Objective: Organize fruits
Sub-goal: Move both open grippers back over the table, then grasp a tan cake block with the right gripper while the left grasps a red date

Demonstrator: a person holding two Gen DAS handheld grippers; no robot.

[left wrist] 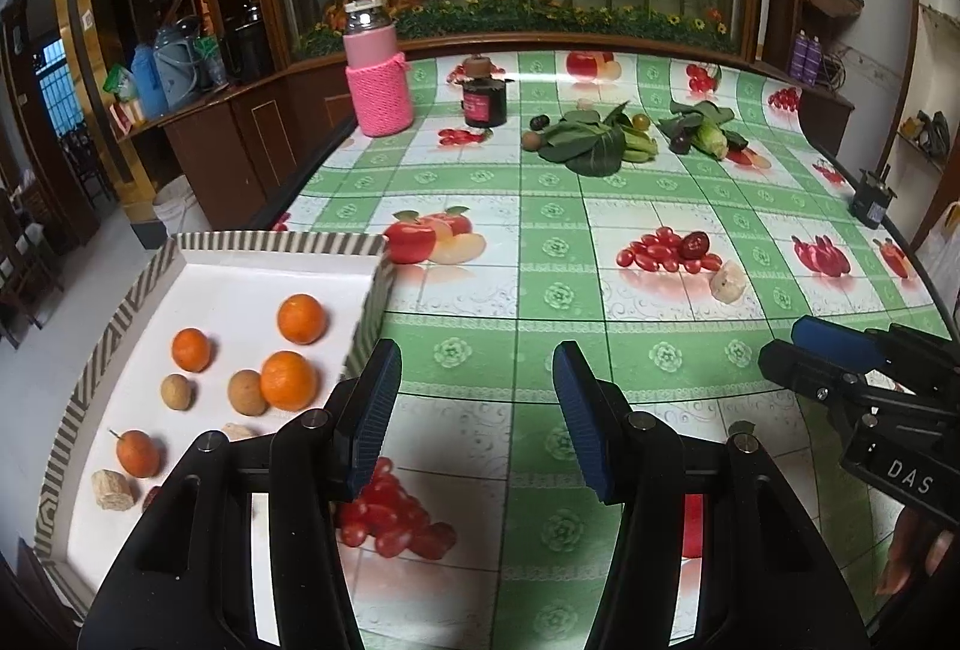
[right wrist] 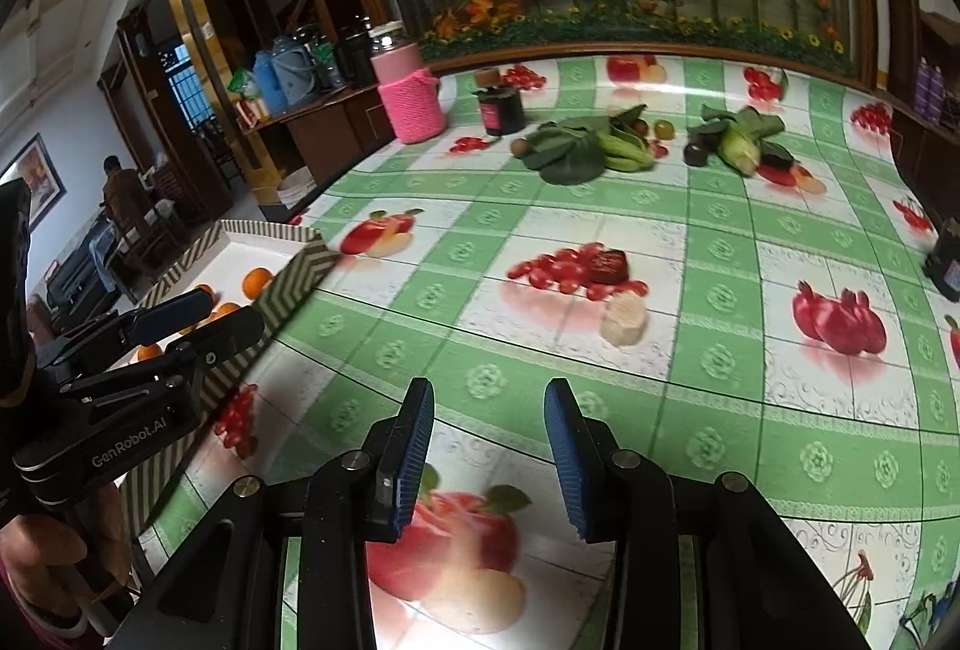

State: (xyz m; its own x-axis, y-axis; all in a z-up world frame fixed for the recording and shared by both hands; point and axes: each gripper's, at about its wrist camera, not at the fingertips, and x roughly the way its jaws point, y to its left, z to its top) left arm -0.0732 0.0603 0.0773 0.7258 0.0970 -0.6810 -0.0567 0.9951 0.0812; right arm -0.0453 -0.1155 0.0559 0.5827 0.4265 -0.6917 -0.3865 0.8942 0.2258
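A white tray with a striped rim [left wrist: 150, 278] sits at the left and holds three oranges [left wrist: 302, 318], two brown round fruits [left wrist: 246, 392], a small stemmed orange fruit [left wrist: 139, 453] and a beige chunk. On the tablecloth beyond lie a dark red fruit [left wrist: 695, 245] [right wrist: 609, 266] and a beige chunk [left wrist: 728, 282] [right wrist: 624, 320]. My left gripper [left wrist: 477, 368] hovers open and empty just right of the tray's corner. Over the cloth my right gripper [right wrist: 489, 398] is open too, nothing between its fingers, short of the dark red fruit.
Leafy greens [left wrist: 591, 143], corn [left wrist: 708, 137], a kiwi [left wrist: 530, 141] and small dark fruits lie at the back. A pink knitted bottle [left wrist: 378, 74] and a dark jar [left wrist: 485, 101] stand behind. A black box [left wrist: 870, 206] sits at the right edge. The cloth's printed fruits are only pictures.
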